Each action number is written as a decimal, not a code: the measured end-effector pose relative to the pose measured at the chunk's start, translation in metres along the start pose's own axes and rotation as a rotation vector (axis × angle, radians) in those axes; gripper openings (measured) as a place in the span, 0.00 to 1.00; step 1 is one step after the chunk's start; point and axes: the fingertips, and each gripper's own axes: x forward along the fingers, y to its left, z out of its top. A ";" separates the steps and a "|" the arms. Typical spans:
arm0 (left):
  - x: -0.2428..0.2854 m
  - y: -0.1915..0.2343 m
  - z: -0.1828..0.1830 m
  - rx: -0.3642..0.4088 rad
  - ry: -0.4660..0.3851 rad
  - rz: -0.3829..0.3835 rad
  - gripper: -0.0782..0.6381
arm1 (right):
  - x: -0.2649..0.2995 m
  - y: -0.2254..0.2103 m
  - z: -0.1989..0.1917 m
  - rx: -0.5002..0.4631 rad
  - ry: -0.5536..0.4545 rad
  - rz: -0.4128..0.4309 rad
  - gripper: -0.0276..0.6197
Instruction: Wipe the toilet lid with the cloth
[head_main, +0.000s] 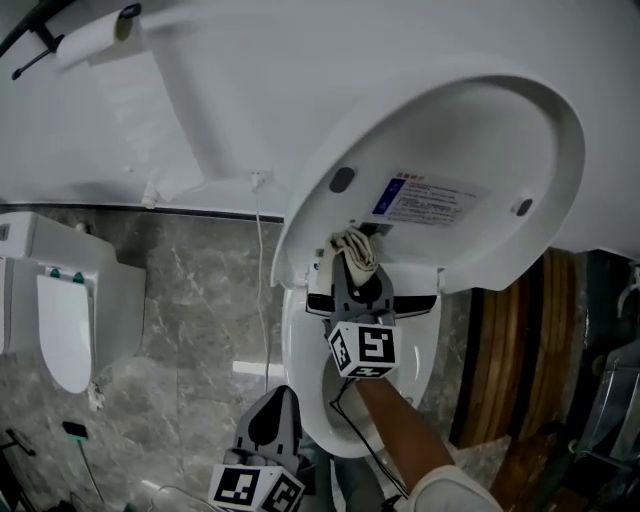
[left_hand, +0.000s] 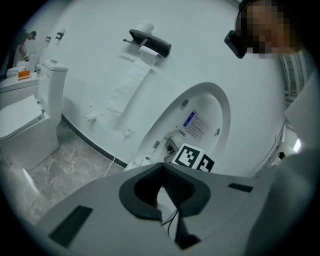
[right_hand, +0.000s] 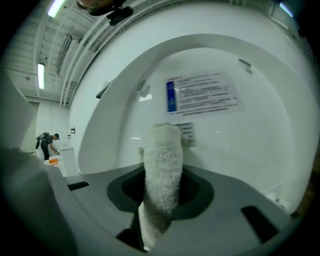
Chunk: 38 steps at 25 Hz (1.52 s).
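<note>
Right gripper (head_main: 352, 268) clamps the cloth (right_hand: 162, 165) by the raised toilet lid (head_main: 480, 150) — best press flat, sweep overlapping strokes; left gripper (left_hand: 162, 186) closed, empty.

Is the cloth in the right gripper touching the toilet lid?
Cannot tell. In the right gripper view the cloth tip overlaps the toilet lid, but neither it nor the head view shows contact or a gap.

The print on the blue-and-white rectangular label (head_main: 430, 200) under the raised white plastic toilet lid (head_main: 500, 130) is too small to read, and the head view's bottom edge cuts off the marker cube (head_main: 255, 490) of the grey left gripper (head_main: 282, 395).
</note>
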 end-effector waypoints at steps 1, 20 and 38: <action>0.005 -0.008 -0.002 0.008 0.007 -0.017 0.12 | -0.008 -0.025 -0.001 0.013 -0.001 -0.044 0.19; 0.036 -0.102 0.007 0.094 0.002 -0.236 0.13 | -0.114 -0.200 -0.001 0.278 0.072 -0.390 0.19; 0.151 -0.184 0.250 0.501 0.122 -0.662 0.55 | -0.347 -0.096 0.121 0.507 0.054 -0.300 0.19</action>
